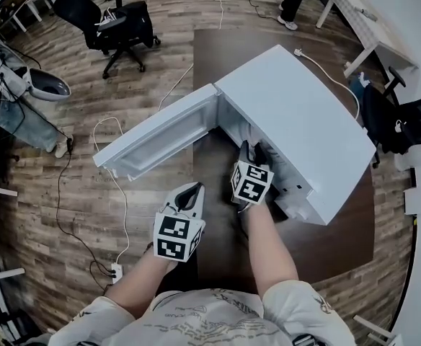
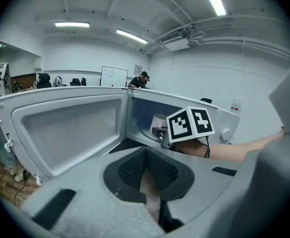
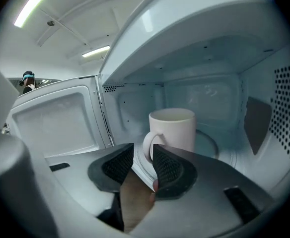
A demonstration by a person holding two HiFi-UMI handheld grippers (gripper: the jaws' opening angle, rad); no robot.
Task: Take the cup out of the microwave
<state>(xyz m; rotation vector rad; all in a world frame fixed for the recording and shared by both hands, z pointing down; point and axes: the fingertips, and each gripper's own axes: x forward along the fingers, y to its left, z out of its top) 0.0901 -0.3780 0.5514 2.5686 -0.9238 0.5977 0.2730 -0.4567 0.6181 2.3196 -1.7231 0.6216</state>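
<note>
A white cup [image 3: 172, 130] stands upright on the glass turntable inside the open white microwave [image 1: 297, 121]. Its handle faces my right gripper [image 3: 142, 155]. That gripper is open at the oven's mouth, the handle just past its fingertips, and nothing is pressed between the pads. In the head view the right gripper [image 1: 250, 156] reaches into the cavity and the cup is hidden. My left gripper [image 1: 190, 193] hangs before the oven, below the open door [image 1: 160, 132], its pads together on nothing. The left gripper view shows the cup [image 2: 158, 124] behind the right gripper [image 2: 161, 132].
The microwave sits on a dark brown table [image 1: 340, 244]. Its door swings out to the left over the table's edge. A white cable runs over the wood floor to a power strip [image 1: 117, 271]. An office chair [image 1: 117, 24] stands far left.
</note>
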